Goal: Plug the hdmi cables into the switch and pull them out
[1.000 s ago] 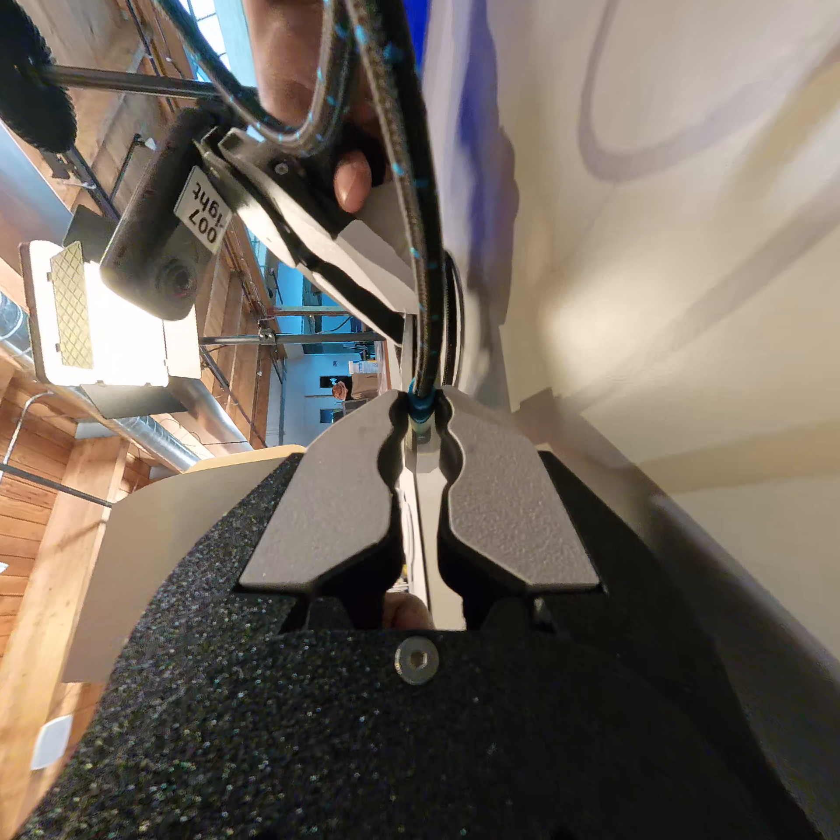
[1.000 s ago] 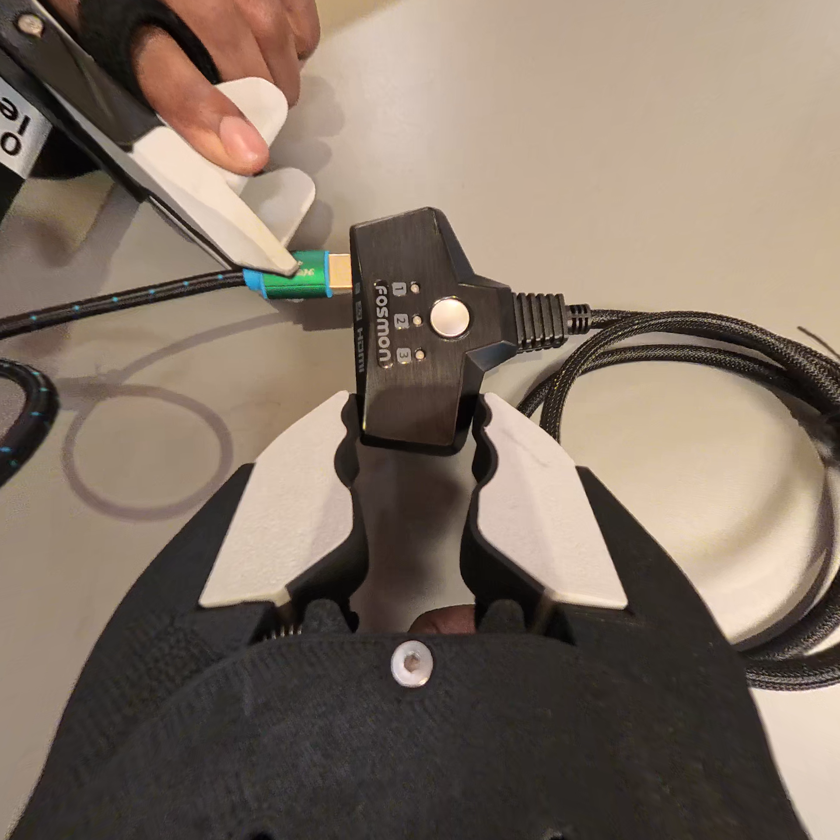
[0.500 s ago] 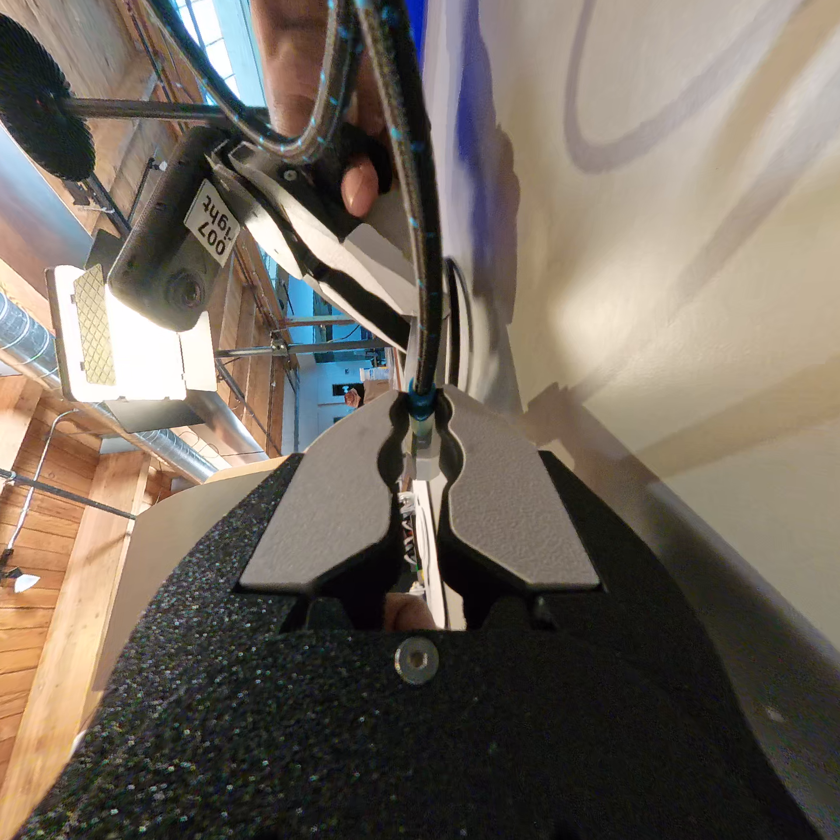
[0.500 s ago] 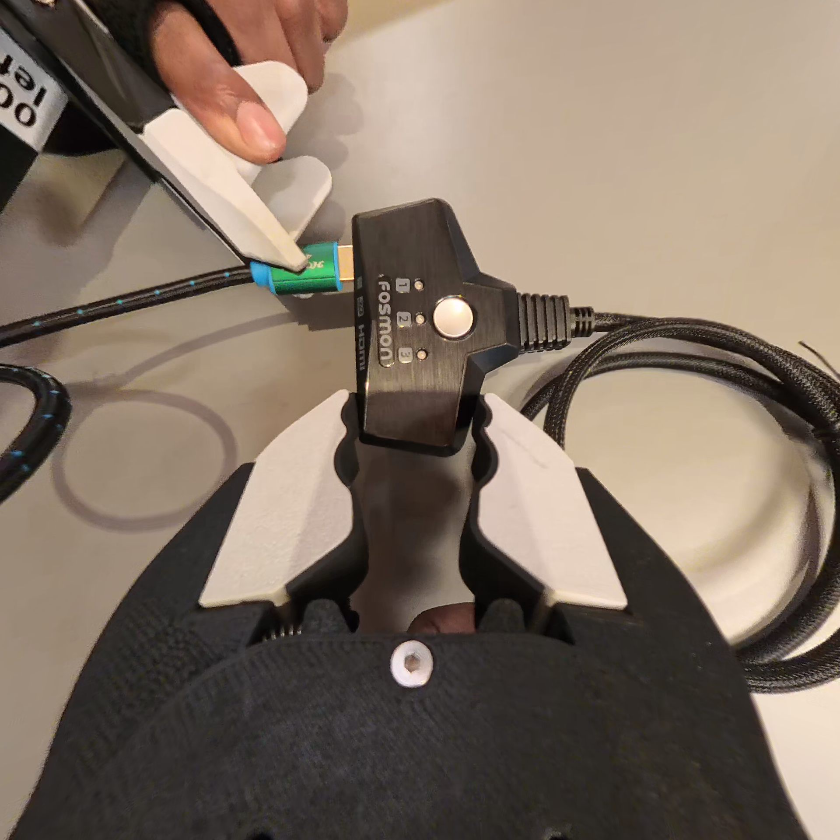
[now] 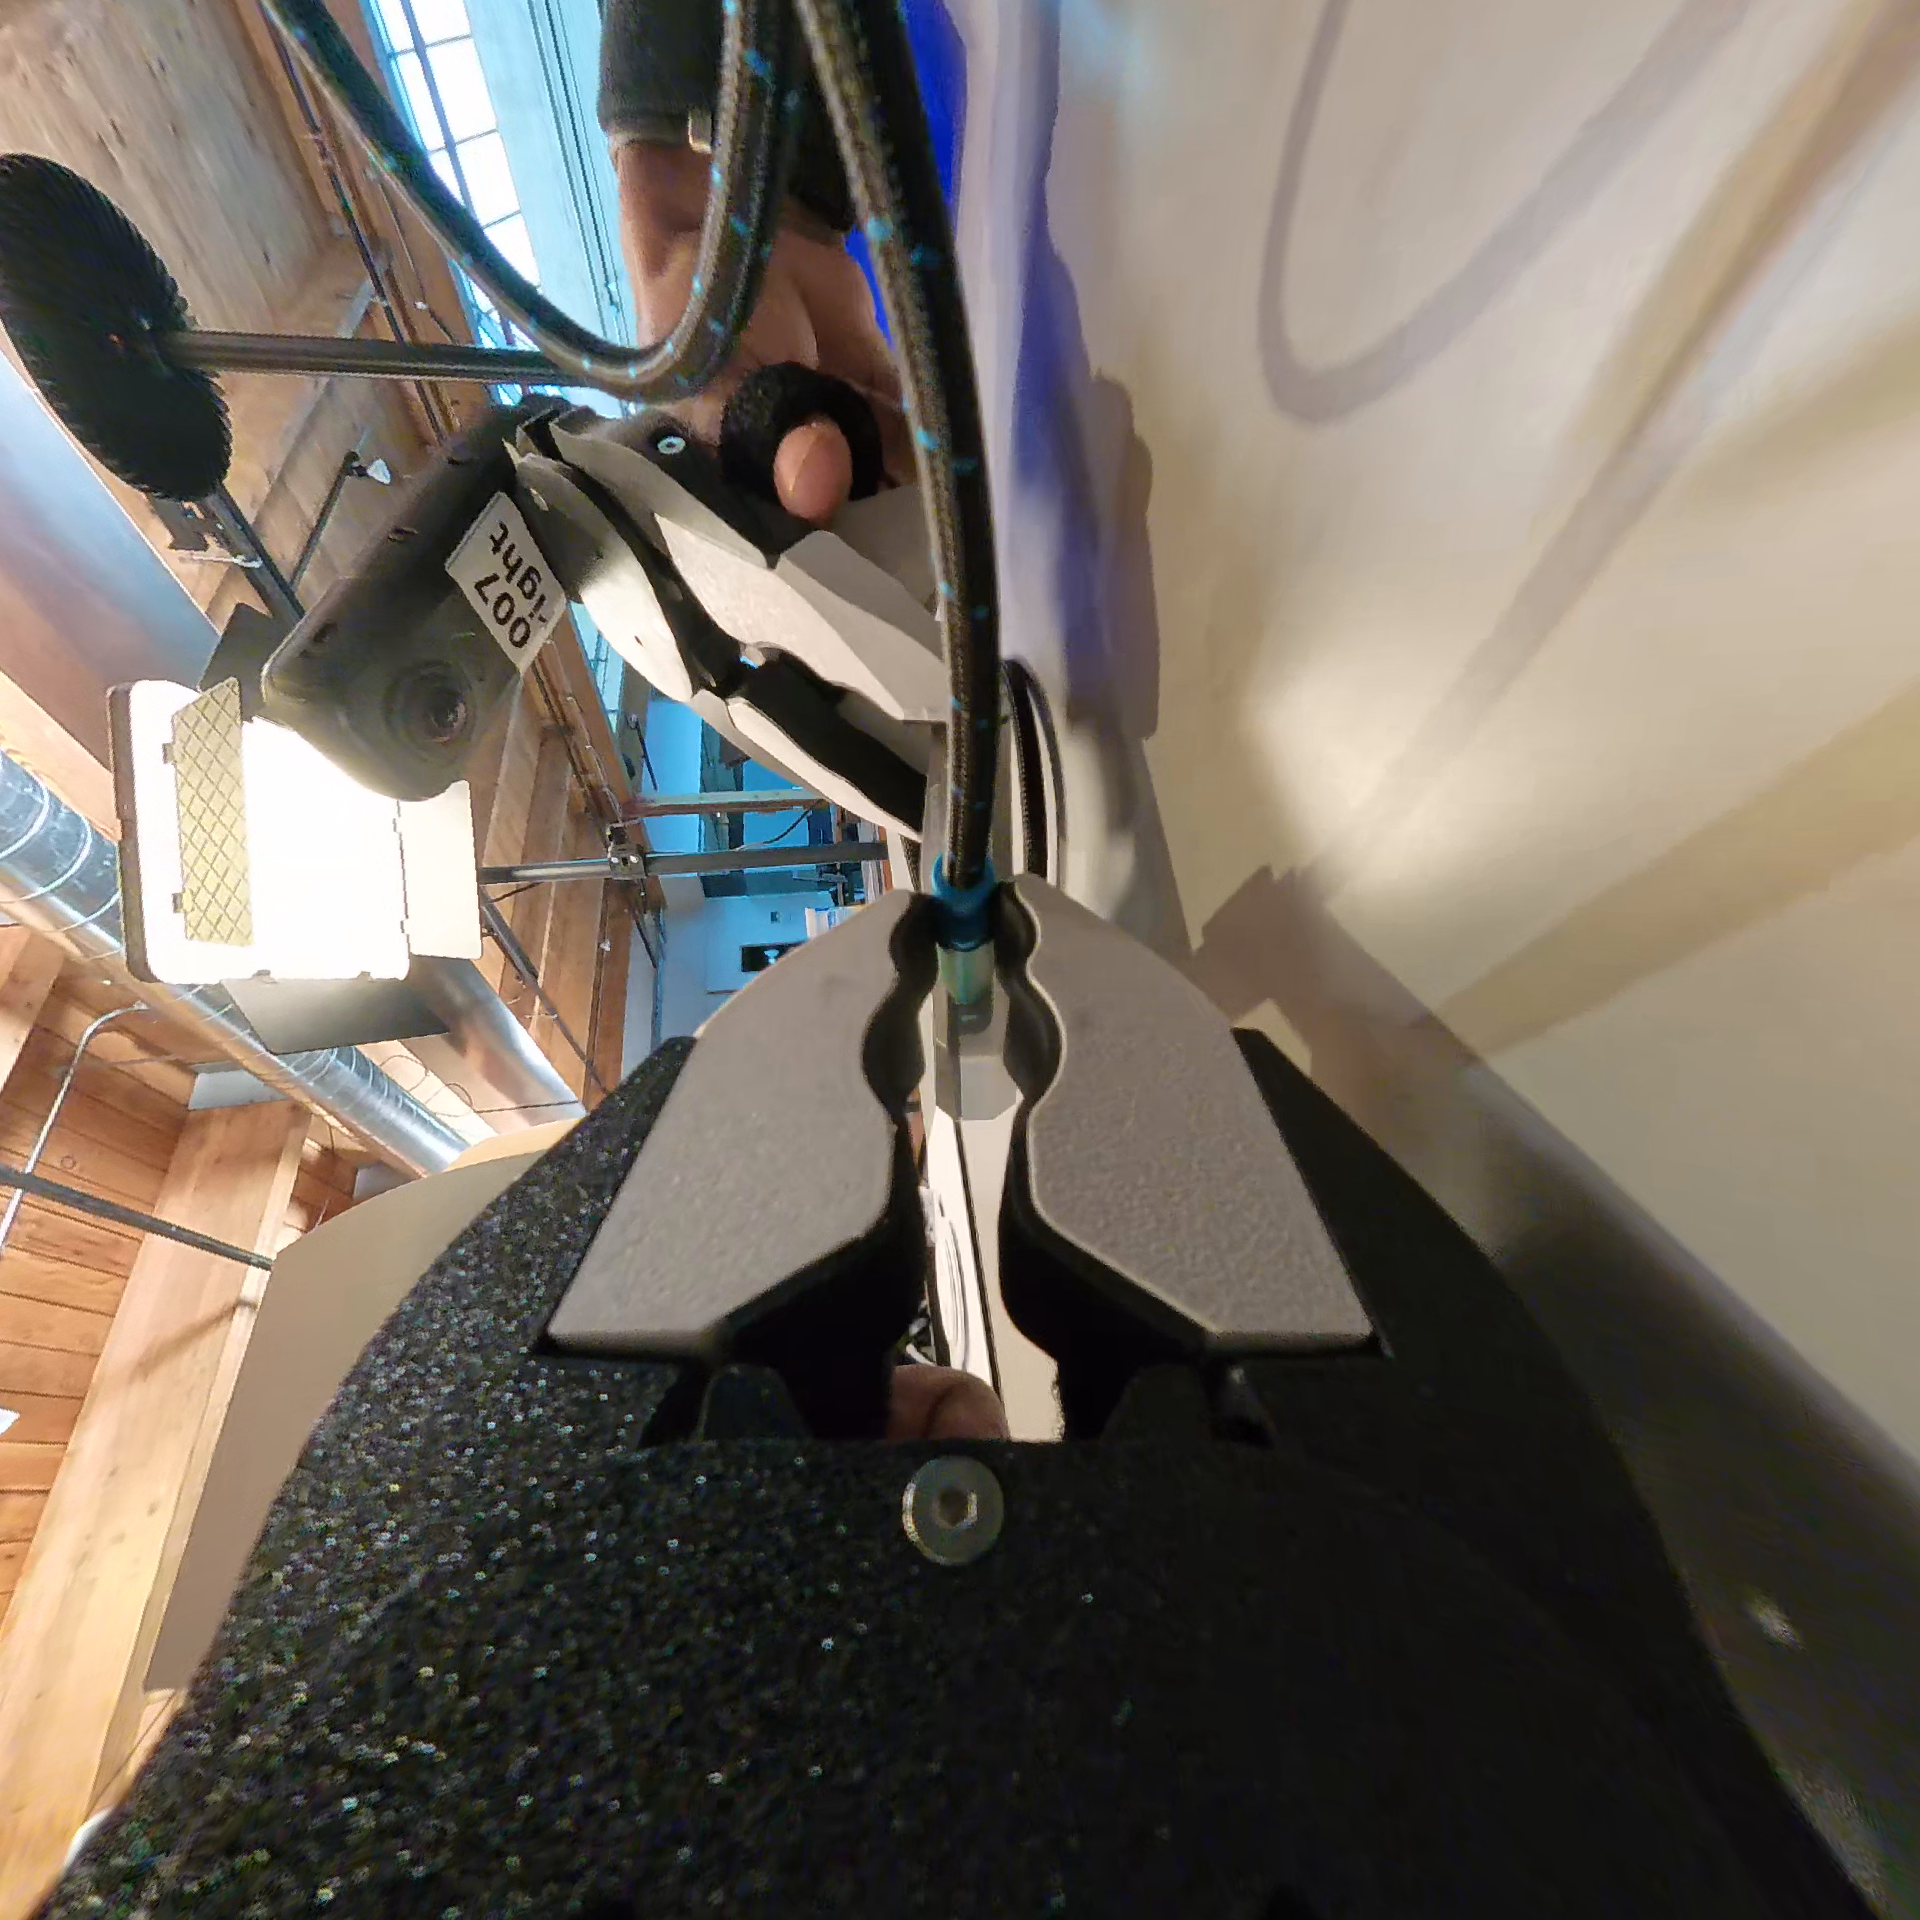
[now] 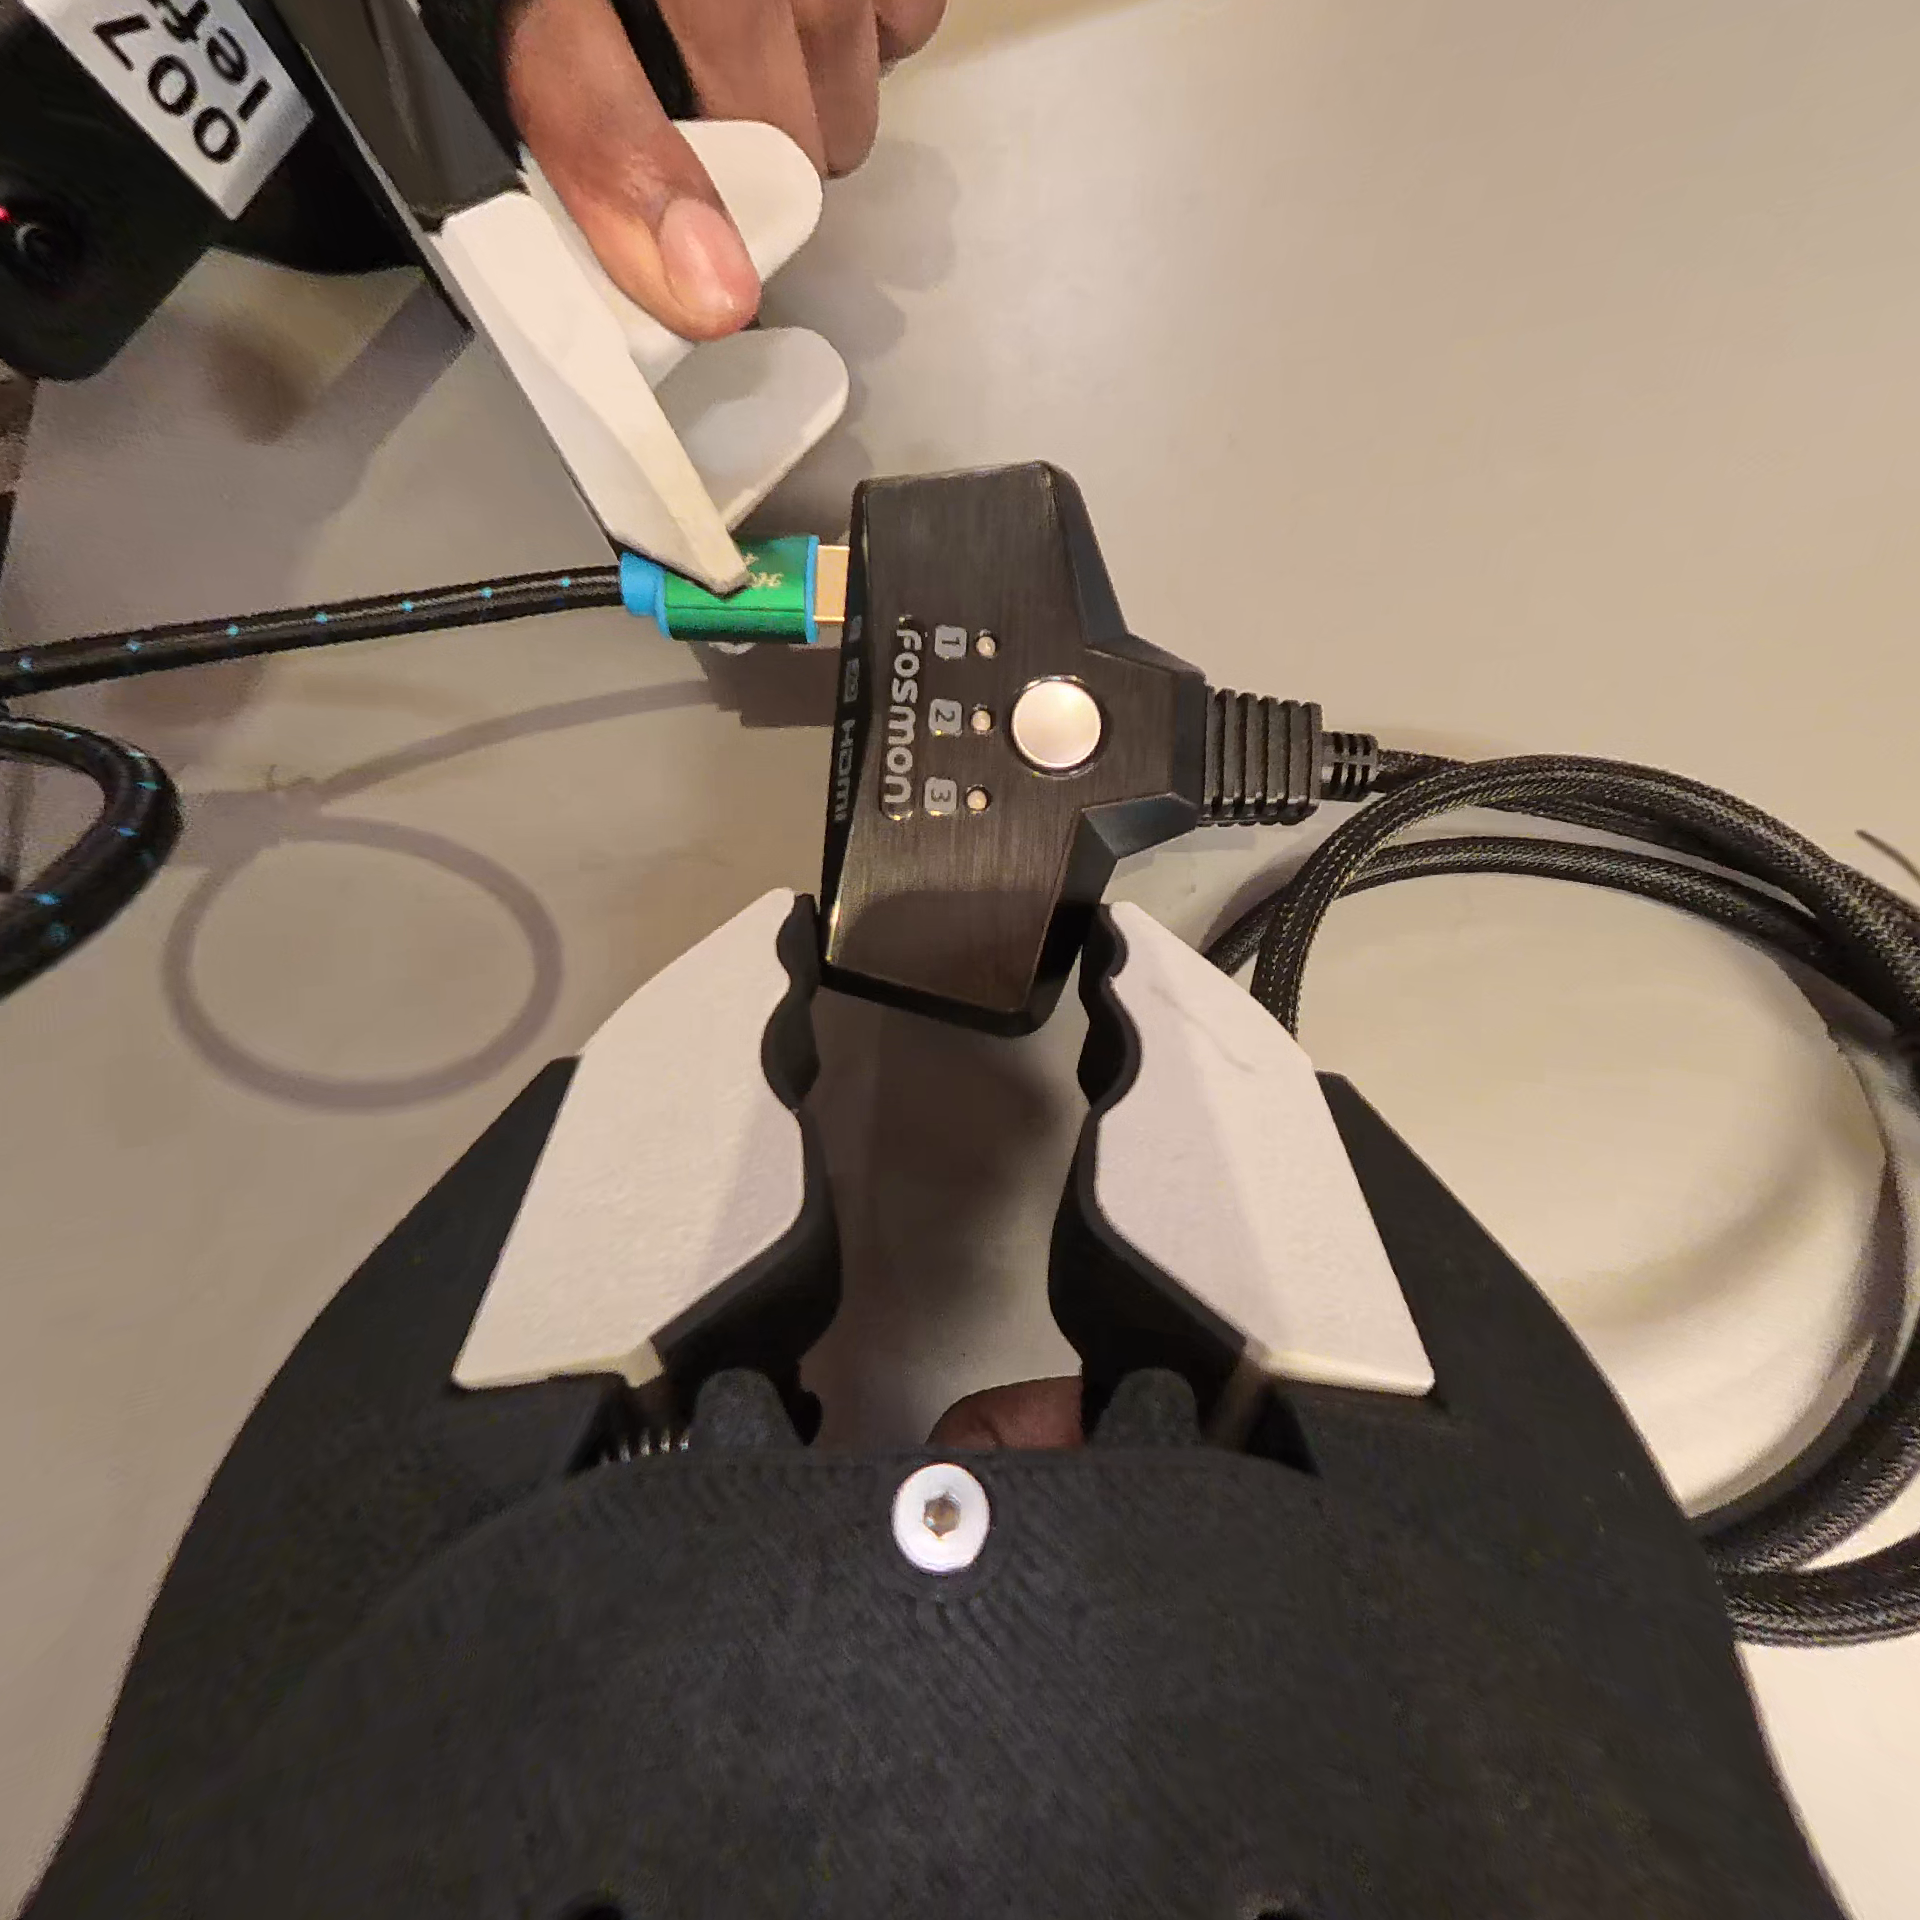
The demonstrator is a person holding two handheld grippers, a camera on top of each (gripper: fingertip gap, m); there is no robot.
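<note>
In the right wrist view, the black HDMI switch lies on the pale table. My right gripper is shut on its near end. A green HDMI plug with a blue collar points at the switch's left side, its gold tip partly in the top port. My left gripper comes in from the upper left and is shut on this plug. In the left wrist view, my left gripper pinches the plug at its tips. The braided cable runs up from it. The right gripper is beyond.
The switch's own thick braided cable coils on the table to the right. The plug's black cable with blue flecks trails left and loops at the left edge. A bright lamp panel hangs at left.
The green plug has moved right toward the switch, so less of its gold tip shows. Both grippers keep their holds. The switch has barely shifted.
</note>
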